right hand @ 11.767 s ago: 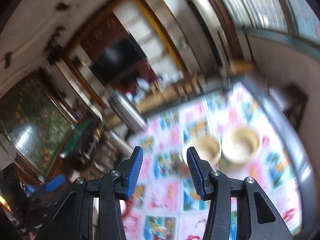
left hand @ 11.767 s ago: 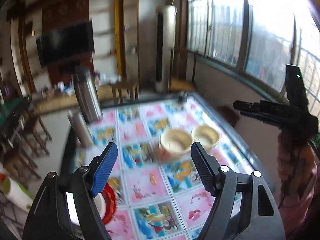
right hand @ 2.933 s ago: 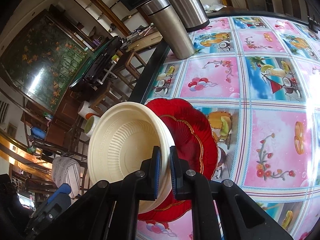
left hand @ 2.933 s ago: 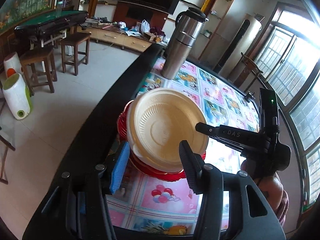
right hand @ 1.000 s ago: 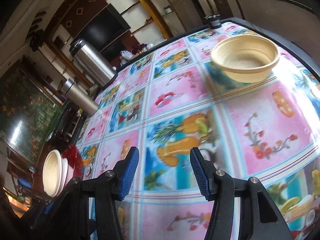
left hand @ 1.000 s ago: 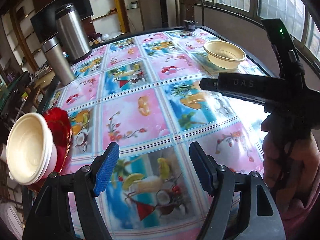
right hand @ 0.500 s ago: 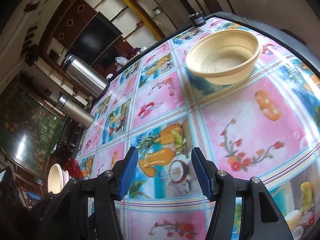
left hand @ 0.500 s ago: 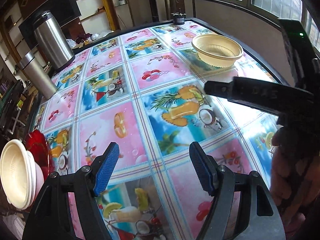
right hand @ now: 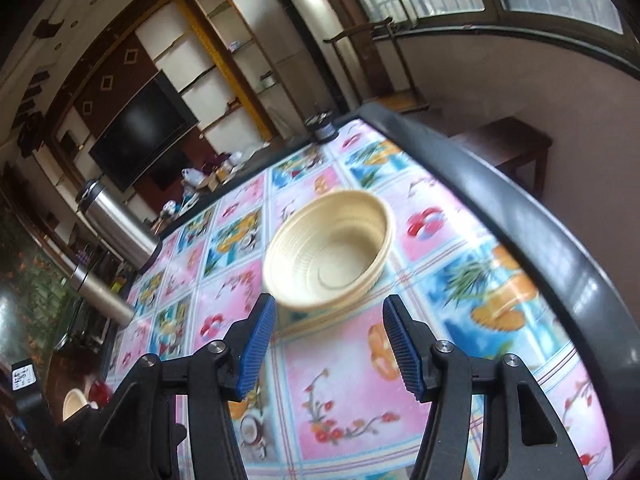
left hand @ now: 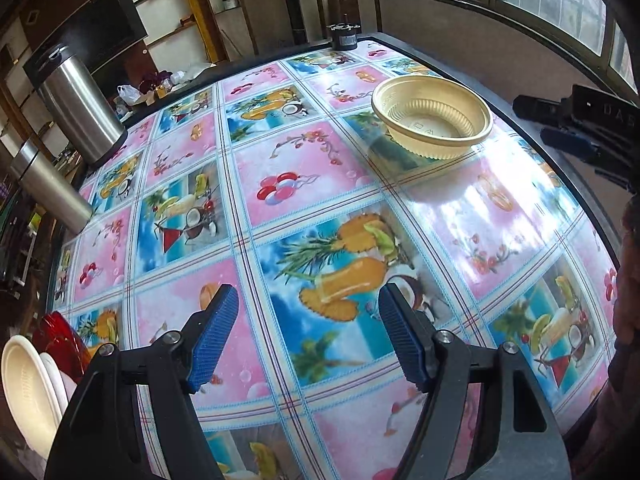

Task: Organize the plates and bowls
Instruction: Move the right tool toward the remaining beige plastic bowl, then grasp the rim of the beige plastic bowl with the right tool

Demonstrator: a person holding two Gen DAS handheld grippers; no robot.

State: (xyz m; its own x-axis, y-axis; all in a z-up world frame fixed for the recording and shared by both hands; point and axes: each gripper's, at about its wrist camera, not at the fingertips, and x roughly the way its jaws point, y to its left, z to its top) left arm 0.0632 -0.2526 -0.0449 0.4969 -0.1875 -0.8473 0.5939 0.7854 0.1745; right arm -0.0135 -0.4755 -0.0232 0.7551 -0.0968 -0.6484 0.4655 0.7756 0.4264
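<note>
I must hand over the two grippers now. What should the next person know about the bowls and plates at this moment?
Left gripper: open, empty, above the patterned tablecloth.
Right gripper: open, empty, facing the lone cream ribbed plastic bowl by the table's far edge, not touching it.
Done: one cream bowl sits stacked on a white dish and the red plate at the near left corner.
Left: grasp the lone bowl, probably add it to that stack.

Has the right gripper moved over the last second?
Yes. The right gripper has closed in on the lone bowl, which now sits just beyond its open jaws; the table's dark edge looms larger too.
</note>
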